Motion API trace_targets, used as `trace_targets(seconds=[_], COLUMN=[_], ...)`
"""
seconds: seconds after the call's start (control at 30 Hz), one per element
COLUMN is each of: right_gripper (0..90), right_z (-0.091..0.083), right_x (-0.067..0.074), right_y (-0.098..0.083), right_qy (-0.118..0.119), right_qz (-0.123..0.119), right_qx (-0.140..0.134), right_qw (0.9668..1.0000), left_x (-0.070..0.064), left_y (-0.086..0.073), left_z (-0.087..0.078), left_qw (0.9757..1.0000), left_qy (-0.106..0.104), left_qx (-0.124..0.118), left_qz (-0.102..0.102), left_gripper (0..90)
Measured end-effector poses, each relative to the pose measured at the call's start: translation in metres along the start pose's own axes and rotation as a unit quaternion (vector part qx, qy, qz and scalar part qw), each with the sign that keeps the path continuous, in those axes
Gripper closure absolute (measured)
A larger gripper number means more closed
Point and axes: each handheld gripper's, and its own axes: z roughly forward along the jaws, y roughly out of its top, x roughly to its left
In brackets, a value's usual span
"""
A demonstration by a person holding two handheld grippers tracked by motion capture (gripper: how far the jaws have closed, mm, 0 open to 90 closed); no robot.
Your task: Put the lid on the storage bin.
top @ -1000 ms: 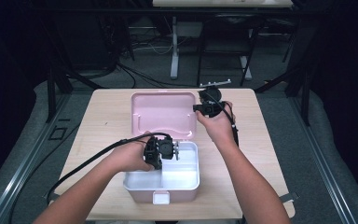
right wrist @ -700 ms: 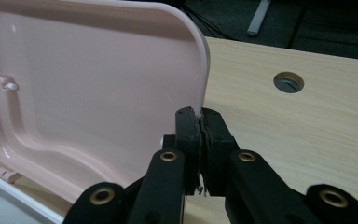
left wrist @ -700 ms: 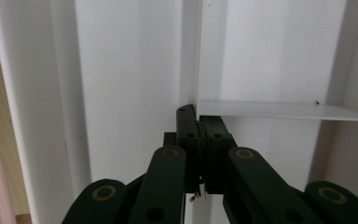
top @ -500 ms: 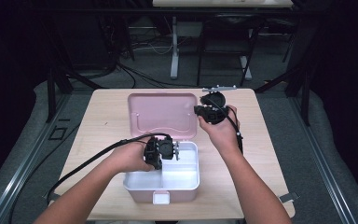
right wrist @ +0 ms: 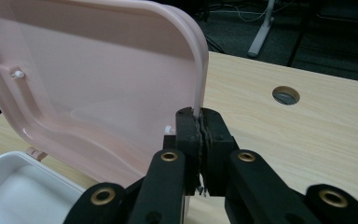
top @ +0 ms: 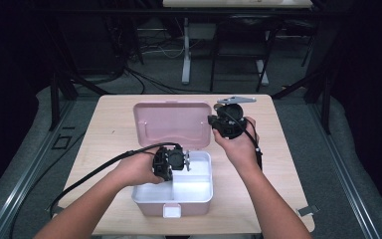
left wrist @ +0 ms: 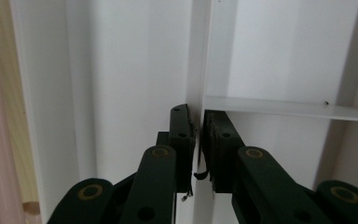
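I see a white storage box [top: 179, 191] with a pink hinged lid [top: 171, 123], sitting near the middle of the tabletop, closer to the near edge. The lid stands open, tilted back toward the far edge, its pale pink inside facing me with a raised ridge along one side. The box is shallow, with thin white dividers [left wrist: 200, 70] splitting it into compartments, and a small white latch [top: 172, 211] shows on its near wall.

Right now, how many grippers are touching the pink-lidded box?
2. The left gripper, jaws just opening, straddles the white divider inside; the right gripper pinches the pink lid at its edge.
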Motion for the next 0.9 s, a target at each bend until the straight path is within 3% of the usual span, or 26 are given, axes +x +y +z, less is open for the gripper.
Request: trace_targets(seconds=[0.23,0.33,0.37,0.43,0.63,0.77,0.87,0.9], right_gripper=[87.7,87.7,87.7,87.7,87.8,87.8,87.9,87.9], right_z=[-0.004,-0.005,-0.006,-0.007,-0.008,-0.01,-0.011,-0.012], right_x=[0.003,0.003,0.003,0.005,0.006,0.007,0.008,0.008], right_y=[-0.003,-0.004,-0.004,-0.005,-0.007,-0.008,-0.009,-0.009], right_qy=[-0.004,0.006,0.003,-0.009,-0.006,-0.008,-0.008,-0.008], right_qz=[-0.003,-0.004,-0.004,-0.006,-0.01,-0.011,-0.012,-0.013], right_qx=[-0.004,-0.006,-0.007,-0.011,-0.015,-0.016,-0.018,-0.017], right_qw=[1.0,1.0,1.0,0.9999,0.9998,0.9998,0.9997,0.9997], left_x=[-0.002,0.001,0.002,0.006,0.01,0.01,0.01,0.01], left_y=[-0.013,-0.028,-0.033,-0.048,-0.074,-0.083,-0.091,-0.093], left_z=[-0.017,-0.022,-0.024,-0.028,-0.036,-0.039,-0.042,-0.042], left_qw=[0.9986,0.995,0.9932,0.9873,0.9738,0.9663,0.9631,0.9594], left_qy=[0.016,0.03,0.032,0.035,0.04,0.041,0.052,0.056], left_qx=[-0.038,-0.071,-0.082,-0.113,-0.152,-0.175,-0.179,-0.185], left_qz=[-0.032,-0.063,-0.076,-0.106,-0.164,-0.184,-0.194,-0.205], left_gripper=[77.6,75.2,74.2,70.3,70.3,70.9,71.3,71.3])
